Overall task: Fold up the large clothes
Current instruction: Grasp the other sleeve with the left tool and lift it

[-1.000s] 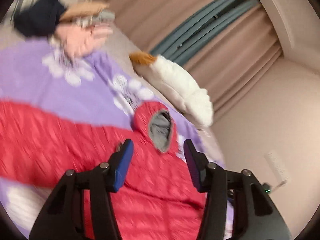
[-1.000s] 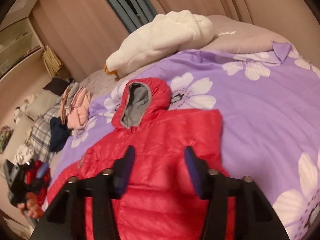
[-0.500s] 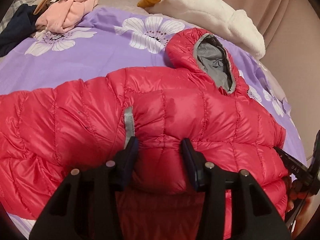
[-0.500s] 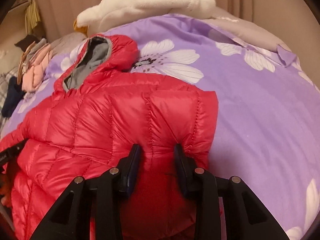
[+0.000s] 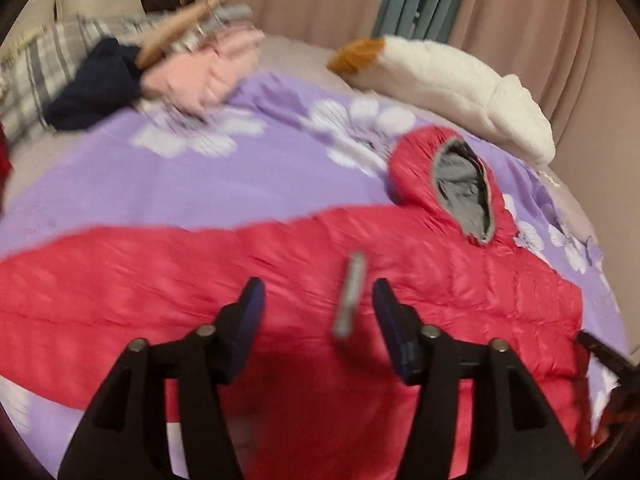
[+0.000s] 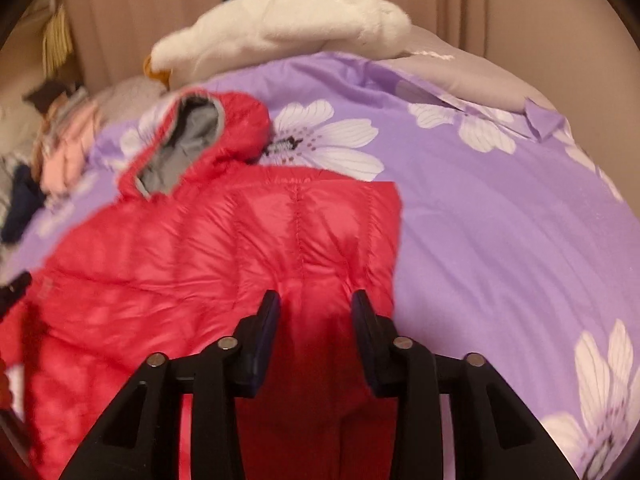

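Note:
A red puffer jacket with a grey-lined hood lies spread on the purple flowered bedspread. My left gripper hovers low over the jacket's middle. Its jaws are opening, and a grey strip of the jacket shows in the gap, untouched by the pads. In the right wrist view the jacket ends in a straight folded edge on its right side. My right gripper sits near that edge. Its jaws are also opening, with a puffed ridge of red fabric between them.
A white plush toy lies along the far side of the bed. A pile of pink, navy and grey clothes sits at the back left beside a plaid pillow. Bare bedspread stretches right of the jacket. Curtains hang behind.
Both grippers dropped onto the jacket and pinched folds of it half a second ago. Both pairs of jaws now stand wider, and the left view has swung so the grey strip sits between its jaws.

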`<state>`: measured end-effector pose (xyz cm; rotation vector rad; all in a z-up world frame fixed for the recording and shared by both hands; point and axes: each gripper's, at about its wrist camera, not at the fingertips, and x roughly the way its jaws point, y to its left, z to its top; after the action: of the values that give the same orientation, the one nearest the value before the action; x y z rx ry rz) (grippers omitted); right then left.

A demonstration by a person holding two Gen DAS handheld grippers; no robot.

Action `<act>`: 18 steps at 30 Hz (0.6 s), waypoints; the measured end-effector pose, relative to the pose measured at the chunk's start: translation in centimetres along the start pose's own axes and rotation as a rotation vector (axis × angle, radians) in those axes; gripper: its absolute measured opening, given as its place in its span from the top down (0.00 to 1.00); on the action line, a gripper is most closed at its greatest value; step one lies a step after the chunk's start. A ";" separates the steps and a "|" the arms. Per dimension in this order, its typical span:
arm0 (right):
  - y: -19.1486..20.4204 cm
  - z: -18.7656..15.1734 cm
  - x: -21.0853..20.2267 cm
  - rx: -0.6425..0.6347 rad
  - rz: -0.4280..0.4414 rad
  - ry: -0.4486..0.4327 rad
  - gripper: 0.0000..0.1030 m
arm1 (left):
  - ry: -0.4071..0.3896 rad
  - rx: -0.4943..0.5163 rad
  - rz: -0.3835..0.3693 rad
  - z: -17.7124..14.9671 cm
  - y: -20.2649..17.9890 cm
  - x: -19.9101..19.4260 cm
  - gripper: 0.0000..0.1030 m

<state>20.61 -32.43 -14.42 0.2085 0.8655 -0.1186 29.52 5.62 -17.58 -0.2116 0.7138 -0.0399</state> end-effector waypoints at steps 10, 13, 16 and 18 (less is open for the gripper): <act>-1.3 -2.8 -1.8 0.124 0.043 0.012 0.40 | 0.063 -0.477 0.128 -4.0 16.9 -3.3 0.35; -1.0 -3.6 -1.6 0.096 -0.008 0.008 0.40 | 0.029 -0.688 0.065 -5.4 22.2 -4.6 0.38; -1.9 -3.4 -1.2 0.134 -0.033 0.008 0.40 | -0.011 -0.760 0.151 -6.1 24.7 -7.0 0.39; -2.6 -3.1 -1.0 0.183 -0.018 0.009 0.40 | -0.051 -0.847 0.128 -7.5 26.4 -8.4 0.38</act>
<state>17.15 -34.26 -15.95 0.3727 0.8656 -0.2142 17.26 31.00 -23.11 -0.9718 0.6583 0.3966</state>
